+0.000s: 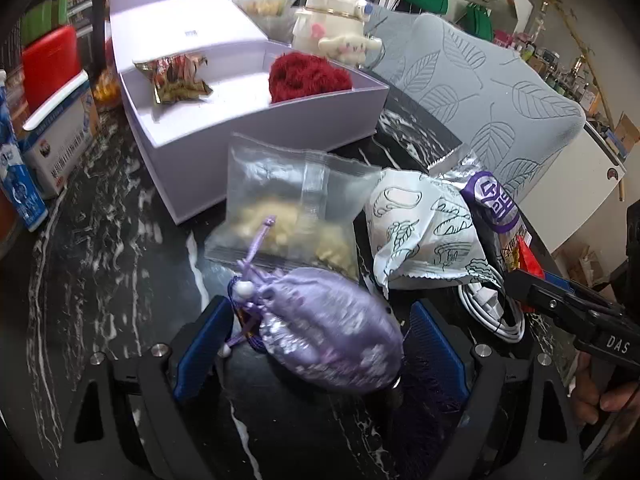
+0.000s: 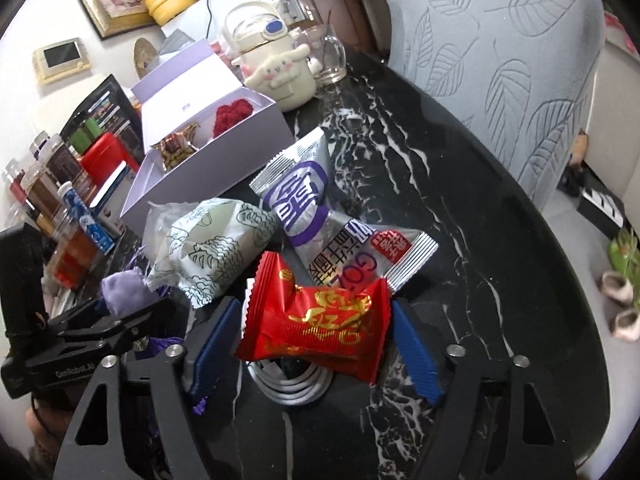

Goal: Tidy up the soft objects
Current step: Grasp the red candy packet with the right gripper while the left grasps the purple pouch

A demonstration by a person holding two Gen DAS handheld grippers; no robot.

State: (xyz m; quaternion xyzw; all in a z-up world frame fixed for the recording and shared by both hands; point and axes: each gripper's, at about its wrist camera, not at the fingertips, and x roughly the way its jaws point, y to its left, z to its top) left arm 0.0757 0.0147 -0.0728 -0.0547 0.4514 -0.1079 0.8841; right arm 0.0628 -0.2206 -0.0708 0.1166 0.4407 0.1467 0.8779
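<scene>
Left gripper (image 1: 316, 340) spread wide around lilac satin pouch (image 1: 328, 332), fingers not visibly pressing. Right gripper (image 2: 316, 340) likewise wide, straddling red snack packet (image 2: 316, 320). Open lavender box (image 1: 224, 120) at eleven o'clock.

Right gripper (image 2: 316, 344) spread around red snack packet (image 2: 316, 326), above white cable coil (image 2: 294, 384).

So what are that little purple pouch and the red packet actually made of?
The purple pouch, between the left claw's fingers, looks like shiny satin-type fabric: it has soft sheen, gathered folds and a cord with beads. The red packet, between the right claw's fingers, looks like glossy plastic or foil film: crinkled surface, gold print, serrated crimped ends. Whether either claw grips firmly is unclear.
</scene>
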